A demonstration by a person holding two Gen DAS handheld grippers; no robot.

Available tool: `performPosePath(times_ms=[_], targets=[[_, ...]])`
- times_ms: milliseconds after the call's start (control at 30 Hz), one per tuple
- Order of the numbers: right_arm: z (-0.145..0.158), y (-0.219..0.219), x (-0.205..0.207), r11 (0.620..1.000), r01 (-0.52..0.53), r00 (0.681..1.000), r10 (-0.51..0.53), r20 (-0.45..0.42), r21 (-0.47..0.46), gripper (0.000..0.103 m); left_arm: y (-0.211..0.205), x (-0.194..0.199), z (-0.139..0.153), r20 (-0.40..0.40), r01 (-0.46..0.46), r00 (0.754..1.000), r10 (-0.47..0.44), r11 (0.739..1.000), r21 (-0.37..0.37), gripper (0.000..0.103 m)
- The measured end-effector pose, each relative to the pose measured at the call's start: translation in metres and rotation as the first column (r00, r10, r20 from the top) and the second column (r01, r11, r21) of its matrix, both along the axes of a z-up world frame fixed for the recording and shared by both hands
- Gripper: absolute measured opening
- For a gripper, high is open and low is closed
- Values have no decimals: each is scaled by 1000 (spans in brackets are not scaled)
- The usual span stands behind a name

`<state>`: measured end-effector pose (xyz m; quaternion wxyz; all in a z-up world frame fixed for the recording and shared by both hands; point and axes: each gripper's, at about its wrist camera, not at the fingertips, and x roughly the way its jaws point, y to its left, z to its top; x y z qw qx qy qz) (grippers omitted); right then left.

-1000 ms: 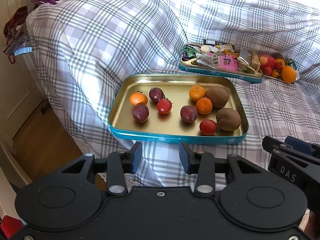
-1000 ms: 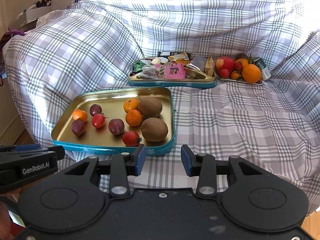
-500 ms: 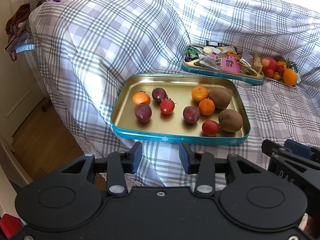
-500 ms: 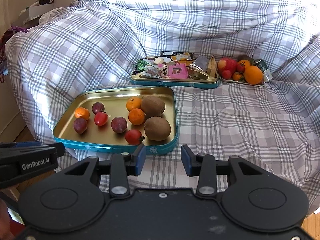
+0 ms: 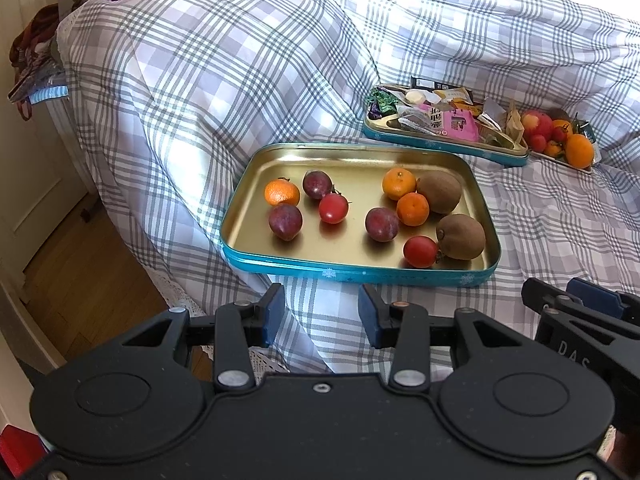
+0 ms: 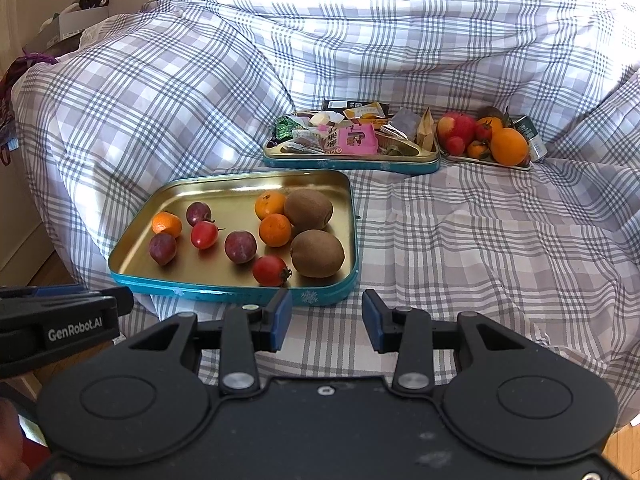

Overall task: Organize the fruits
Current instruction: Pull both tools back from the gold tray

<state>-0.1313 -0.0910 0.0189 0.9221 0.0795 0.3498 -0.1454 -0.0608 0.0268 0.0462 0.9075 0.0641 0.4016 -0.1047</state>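
Over the last second only the viewpoint drifted: the fruits lie as before in the gold-lined, teal-rimmed rectangular tin tray [image 5: 360,268] on the checked bed cover [image 6: 480,240]. Left tongs [image 5: 321,316] and right tongs [image 6: 326,320] stay spread and empty, short of the tray. The sorting seems no further along, though the far small tray of fruit [image 6: 486,162] is too distant to read.

A home: plaid-covered sofa [image 6: 400,60], wooden floor [image 5: 80,272], cluttered shelf [image 5: 36,60]

My left gripper [image 5: 321,314] hangs empty, jaws apart, just short of the blue tin tray [image 5: 360,270] holding assorted fruit.
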Motion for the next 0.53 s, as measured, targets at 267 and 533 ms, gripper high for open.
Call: performPosePath(times_ms=[267, 533], targets=[[-1, 0, -1, 1000, 0, 1000, 0, -1, 4, 42, 1, 1, -2, -6, -3, 1000, 3, 1000, 1, 49], [-3, 1, 0, 1000, -1, 1000, 1, -3, 7, 42, 0, 0, -2, 4, -2, 1000, 2, 1000, 6, 49]])
